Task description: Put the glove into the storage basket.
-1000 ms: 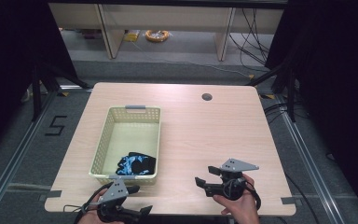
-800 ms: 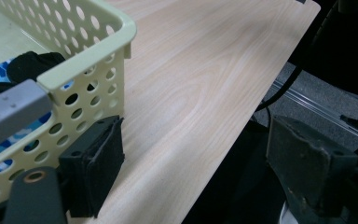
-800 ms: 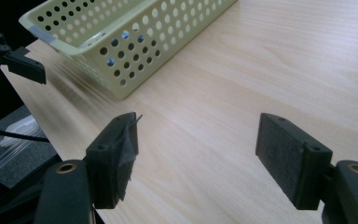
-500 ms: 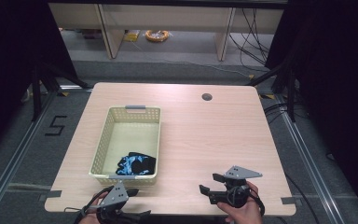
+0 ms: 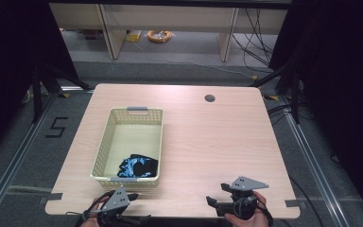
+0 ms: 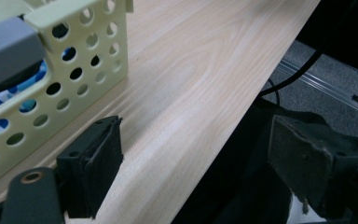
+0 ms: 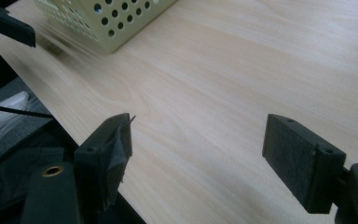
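Basket [image 5: 105,142] on table [image 5: 208,142] holds blue-black cloth [image 5: 138,166] at its near end; left gripper [image 5: 132,196] just beside basket's near wall, jaws apart & empty; right gripper [image 5: 210,201] well right of basket, jaws just opened wider, nothing btwn.

Both hands low at the near edge. Left gripper [image 5: 131,196] jaws apart, nothing between the pads, pointing right and slightly forward. Right gripper [image 5: 211,202] jaws wide (just been opening), empty, pointing left; right hand [image 5: 246,216] wrapped round its body.
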A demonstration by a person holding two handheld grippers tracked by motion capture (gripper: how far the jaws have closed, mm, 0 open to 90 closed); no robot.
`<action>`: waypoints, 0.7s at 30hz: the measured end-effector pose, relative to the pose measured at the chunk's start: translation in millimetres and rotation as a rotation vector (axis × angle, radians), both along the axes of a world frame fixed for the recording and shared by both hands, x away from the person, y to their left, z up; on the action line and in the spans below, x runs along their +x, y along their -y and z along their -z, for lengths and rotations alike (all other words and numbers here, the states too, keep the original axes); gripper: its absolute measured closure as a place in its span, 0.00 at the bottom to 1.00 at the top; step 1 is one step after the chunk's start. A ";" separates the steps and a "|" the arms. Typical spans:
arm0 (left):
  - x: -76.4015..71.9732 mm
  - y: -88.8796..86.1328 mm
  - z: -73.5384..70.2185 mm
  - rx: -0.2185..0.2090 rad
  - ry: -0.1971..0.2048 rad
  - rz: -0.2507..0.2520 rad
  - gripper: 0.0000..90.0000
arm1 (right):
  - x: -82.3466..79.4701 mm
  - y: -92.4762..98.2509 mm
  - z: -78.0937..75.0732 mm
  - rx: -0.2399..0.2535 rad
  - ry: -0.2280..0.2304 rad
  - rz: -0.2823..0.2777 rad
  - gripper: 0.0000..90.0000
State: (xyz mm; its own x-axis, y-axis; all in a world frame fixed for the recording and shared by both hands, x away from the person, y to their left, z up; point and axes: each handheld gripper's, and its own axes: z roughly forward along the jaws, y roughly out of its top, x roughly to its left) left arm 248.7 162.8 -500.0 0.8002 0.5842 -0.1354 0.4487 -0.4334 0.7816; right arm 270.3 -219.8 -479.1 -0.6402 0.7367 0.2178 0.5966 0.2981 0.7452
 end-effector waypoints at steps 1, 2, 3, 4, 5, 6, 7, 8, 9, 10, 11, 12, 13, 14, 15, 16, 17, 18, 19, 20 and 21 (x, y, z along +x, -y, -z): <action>-0.8 0.3 1.2 -0.010 -0.005 -0.004 0.19 | -1.5 1.2 0.9 -0.020 0.002 0.001 0.26; -0.6 -0.3 2.2 -0.007 0.006 0.001 0.19 | -4.1 1.1 1.6 -0.019 -0.020 0.013 0.26; -0.4 -0.5 2.8 -0.010 0.016 0.001 0.19 | -4.3 3.3 4.1 -0.034 -0.006 0.006 0.26; 0.6 -3.1 1.6 0.024 0.016 0.014 0.19 | -5.1 4.0 5.4 -0.025 -0.012 0.001 0.26; -0.1 -2.9 2.2 0.012 0.009 0.007 0.19 | -6.5 5.4 6.2 -0.034 -0.019 0.003 0.26; -1.0 -2.8 2.8 0.010 -0.010 -0.009 0.19 | -8.2 6.5 6.7 -0.033 -0.028 0.008 0.26; -1.1 -2.8 3.4 0.009 -0.008 -0.012 0.20 | -8.9 7.6 8.4 -0.032 -0.025 0.004 0.26; -1.4 -2.3 4.8 -0.001 -0.013 -0.011 0.20 | -10.6 8.0 8.2 -0.038 -0.036 0.014 0.26; -1.5 -3.2 4.8 0.023 -0.012 -0.011 0.20 | -12.8 8.4 8.9 -0.037 -0.040 0.023 0.26; -1.8 -3.3 5.2 0.028 -0.014 -0.004 0.20 | -12.0 9.6 11.1 -0.033 -0.033 0.009 0.26; -0.2 -4.9 4.8 0.053 0.008 0.022 0.20 | -15.0 9.3 9.9 -0.037 -0.057 0.030 0.26; -1.4 -3.2 6.0 0.038 0.005 0.011 0.20 | -13.8 11.2 10.7 -0.051 -0.032 0.018 0.25; -2.1 -3.0 6.2 0.044 -0.011 0.003 0.20 | -14.2 11.7 11.1 -0.052 -0.031 0.020 0.25; -0.9 -4.5 5.0 0.070 0.006 0.031 0.20 | -15.3 11.6 10.8 -0.050 -0.039 0.029 0.25; -1.7 -3.3 5.6 0.054 0.000 0.024 0.20 | -15.5 11.9 10.8 -0.053 -0.037 0.029 0.25; -1.8 -3.1 5.8 0.056 0.003 0.025 0.20 | -15.3 12.4 11.2 -0.062 -0.030 0.024 0.25; -2.7 -2.0 6.5 0.039 0.000 0.018 0.20 | -15.4 12.4 11.3 -0.066 -0.028 0.025 0.25; -3.0 -1.3 6.7 0.030 0.000 0.011 0.20 | -16.4 11.7 10.9 -0.064 -0.038 0.033 0.25; -3.2 -1.2 6.6 0.028 -0.005 0.007 0.20 | -15.5 12.5 11.1 -0.075 -0.018 0.025 0.25; -2.9 -2.3 6.1 0.043 -0.010 0.015 0.20 | -14.9 12.9 11.0 -0.079 -0.009 0.021 0.25; -2.8 -2.5 5.8 0.046 -0.010 0.013 0.20 | -14.9 12.8 11.0 -0.078 -0.009 0.020 0.25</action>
